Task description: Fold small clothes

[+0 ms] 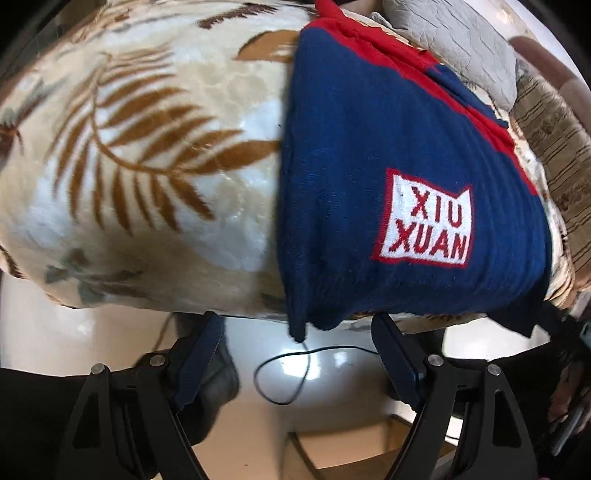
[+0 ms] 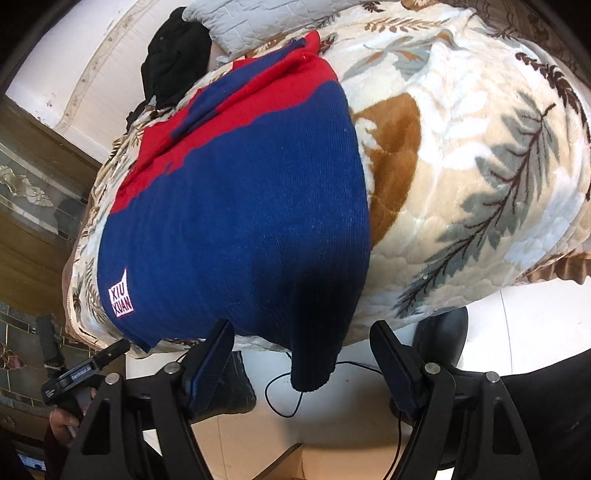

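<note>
A small navy and red knit sweater (image 1: pixel 388 147) with a white "XIU XUAN" patch (image 1: pixel 424 221) lies folded lengthwise on the leaf-patterned blanket (image 1: pixel 147 147). Its lower hem hangs over the bed's near edge. My left gripper (image 1: pixel 299 332) is open and empty, just below the hem's left corner. In the right wrist view the sweater (image 2: pixel 240 221) lies ahead, and a dark corner of it hangs between the fingers of my right gripper (image 2: pixel 301 339), which is open and not touching it. The left gripper (image 2: pixel 88 365) shows at the lower left.
A grey quilted pillow (image 2: pixel 258 22) and a black garment (image 2: pixel 177 55) lie at the bed's far end. Below the bed edge are a white tiled floor (image 1: pixel 332 369), a black cable (image 2: pixel 288 387) and a dark shoe (image 2: pixel 232 387). Wooden furniture (image 2: pixel 33 206) stands at left.
</note>
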`<state>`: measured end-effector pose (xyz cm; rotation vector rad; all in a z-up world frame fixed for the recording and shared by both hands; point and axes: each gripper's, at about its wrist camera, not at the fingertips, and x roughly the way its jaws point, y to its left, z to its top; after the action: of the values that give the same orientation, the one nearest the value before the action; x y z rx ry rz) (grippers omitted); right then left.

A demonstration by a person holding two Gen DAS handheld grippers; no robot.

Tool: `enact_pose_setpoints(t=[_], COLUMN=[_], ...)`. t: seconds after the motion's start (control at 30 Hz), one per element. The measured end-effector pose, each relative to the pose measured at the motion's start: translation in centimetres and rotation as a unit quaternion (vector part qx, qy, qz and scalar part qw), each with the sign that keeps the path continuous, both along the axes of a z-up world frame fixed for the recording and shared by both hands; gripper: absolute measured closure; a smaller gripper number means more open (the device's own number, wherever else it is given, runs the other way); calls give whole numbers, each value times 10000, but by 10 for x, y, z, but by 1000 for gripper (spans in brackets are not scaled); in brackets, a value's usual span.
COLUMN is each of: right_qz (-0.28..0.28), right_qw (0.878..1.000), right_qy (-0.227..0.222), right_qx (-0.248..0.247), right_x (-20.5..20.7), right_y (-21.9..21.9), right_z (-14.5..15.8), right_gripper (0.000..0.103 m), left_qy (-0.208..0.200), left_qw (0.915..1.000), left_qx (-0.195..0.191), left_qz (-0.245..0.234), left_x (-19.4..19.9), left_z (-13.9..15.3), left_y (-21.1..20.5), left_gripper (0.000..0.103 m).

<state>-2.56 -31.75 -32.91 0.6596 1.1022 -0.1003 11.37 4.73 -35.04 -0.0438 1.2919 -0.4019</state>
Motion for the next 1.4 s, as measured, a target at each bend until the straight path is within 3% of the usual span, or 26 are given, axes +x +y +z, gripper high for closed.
enact_pose_setpoints(t=[0.07,0.2,0.27,0.43,0.47,0.5,0.53,0.57,0.63,0.87,1.1,1.4], right_qz=[6,19,50,62,105,171,244,361,452,487,425,301], right_qw=[10000,10000,10000,10000,9999,9998,9996,9992,9988,9930,9829,9723], right_qy=[-1,-21,3,7,-27,-64,-112,-169,-201,-959,-1582,-1943], right_qx=[-12,8,3,45,53,54,53,41,22,480,846,1261], right_x=[1,5,8,15,16,17,18,19,18,0,0,9], right_y=[1,0,2,2,3,4,6,8,9,2,-9,-19], right_z=[-2,-7,-12,-24,-26,-27,-26,-25,-21,22,57,81], right_gripper=[24,24,24,24,25,34,59,74,89,95,95,95], left_qy=[-26,98,182,192,184,172,158,131,6,-577,-1081,-1211], left_qw=[9998,9980,9974,9966,9963,9958,9950,9946,9935,9865,9749,9678], left_qx=[-175,-616,-695,-801,-840,-898,-977,-1022,-1139,-1426,-1846,-2115], left_qz=[97,42,30,45,53,67,93,110,66,-556,-623,-632], left_x=[2,3,5,9,9,9,12,13,12,1,13,27], left_z=[-2,-6,-11,-12,-12,-12,-10,-8,0,44,97,126], left_y=[2,-1,-4,-4,-3,0,3,6,10,-3,2,13], left_gripper=[20,61,69,73,85,94,95,96,98,99,99,99])
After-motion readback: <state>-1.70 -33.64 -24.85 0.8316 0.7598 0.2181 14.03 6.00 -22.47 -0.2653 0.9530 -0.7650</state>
